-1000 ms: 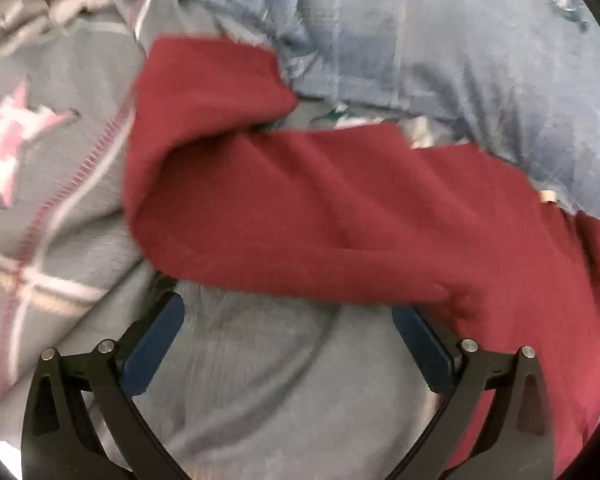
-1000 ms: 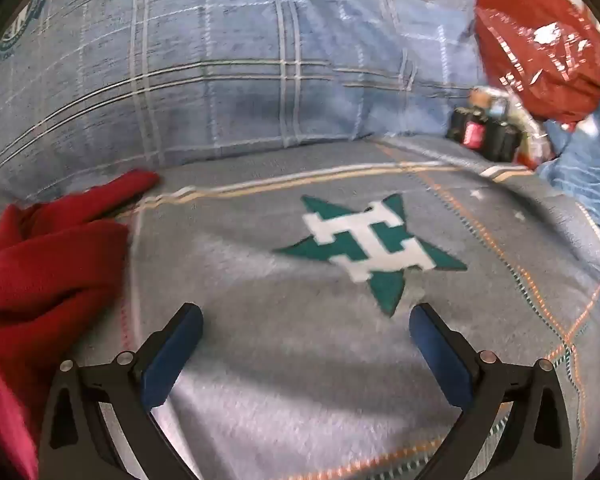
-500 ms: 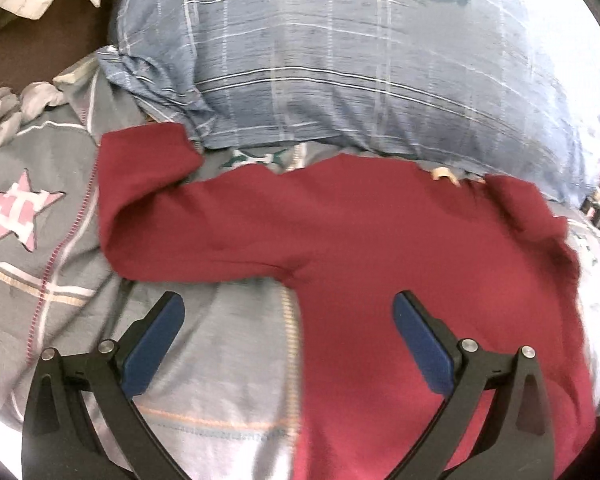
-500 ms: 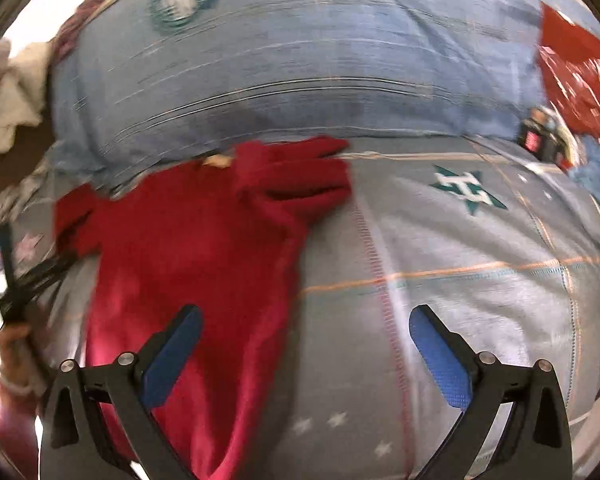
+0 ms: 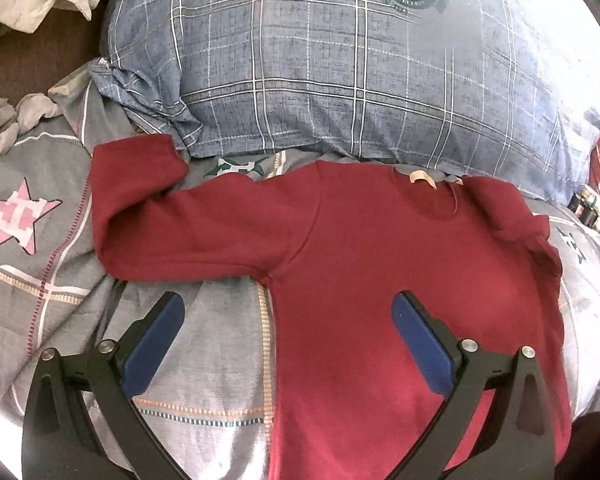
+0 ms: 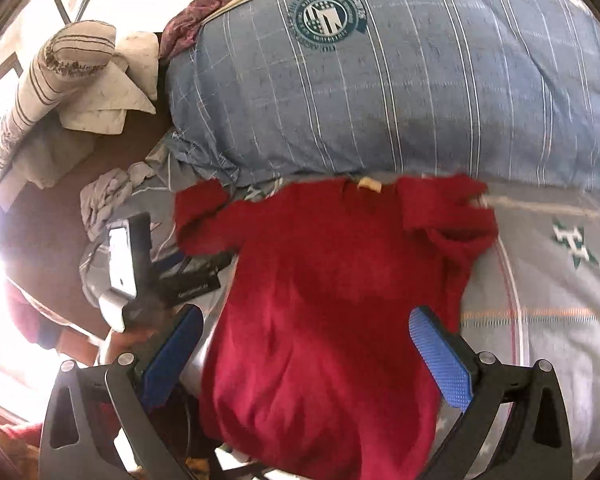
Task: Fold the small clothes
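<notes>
Both wrist cams sit above the bed, tilted down and forward toward the blue plaid pillow at frame top. Both share the red shirt mid-frame; right cam is further back, wider.

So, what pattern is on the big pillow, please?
Blue plaid pillow with white lines; left wrist view.

We are seeing a small dark-red long-sleeved top lying spread flat, neck tag showing, one sleeve stretching sideways, the other bunching up.
</notes>
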Available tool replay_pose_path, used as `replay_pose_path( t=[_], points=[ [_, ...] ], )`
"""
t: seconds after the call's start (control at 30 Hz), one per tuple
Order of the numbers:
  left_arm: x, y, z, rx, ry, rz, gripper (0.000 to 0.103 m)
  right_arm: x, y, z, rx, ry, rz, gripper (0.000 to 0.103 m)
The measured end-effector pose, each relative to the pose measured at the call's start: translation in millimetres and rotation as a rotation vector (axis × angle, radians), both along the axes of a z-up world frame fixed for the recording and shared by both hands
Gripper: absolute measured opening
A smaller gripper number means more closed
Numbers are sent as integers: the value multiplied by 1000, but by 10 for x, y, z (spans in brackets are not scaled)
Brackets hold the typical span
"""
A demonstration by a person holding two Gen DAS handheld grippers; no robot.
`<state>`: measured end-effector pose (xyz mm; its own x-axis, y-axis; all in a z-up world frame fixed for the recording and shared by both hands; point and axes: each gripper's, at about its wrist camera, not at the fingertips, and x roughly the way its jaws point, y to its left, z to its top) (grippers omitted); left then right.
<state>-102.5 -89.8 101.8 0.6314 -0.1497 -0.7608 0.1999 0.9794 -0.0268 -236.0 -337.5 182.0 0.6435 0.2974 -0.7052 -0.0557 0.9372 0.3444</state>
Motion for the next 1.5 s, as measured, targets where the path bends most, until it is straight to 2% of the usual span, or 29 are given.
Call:
replay_pose_path(
  t=[0.1,0.23,0.37,0.53,0.77,0.97,1.1,1.4,1.5],
  points=[
    [22,-2,-38,-3,-2,14,103,185,8,-86,-8,-36,-37,103],
    [88,-21,-93,-14,0,25,103,453,42,-347,-57,-42,-82,103],
    [157,-66,-165,-10,-9,30,103,694,-5,-661,-41,-8,-120,103],
    [231,-126,-292,1,-12,17,103,850,-30,-870,-56,12,-148,102],
    [346,-142,-463,-21,21,18,103,1039,55,-1006,-118,7,-150,102],
    [396,-152,-534,21,15,5,103,1234,173,-1218,-153,18,-147,102],
    [452,-71,-533,5,17,24,103,1330,262,-1326,-141,29,-133,100],
    [510,3,-546,6,15,57,103,1477,473,-1363,-161,23,-80,99],
    [510,-15,-554,27,9,59,103,1505,482,-1378,-158,17,-75,99]
  ],
)
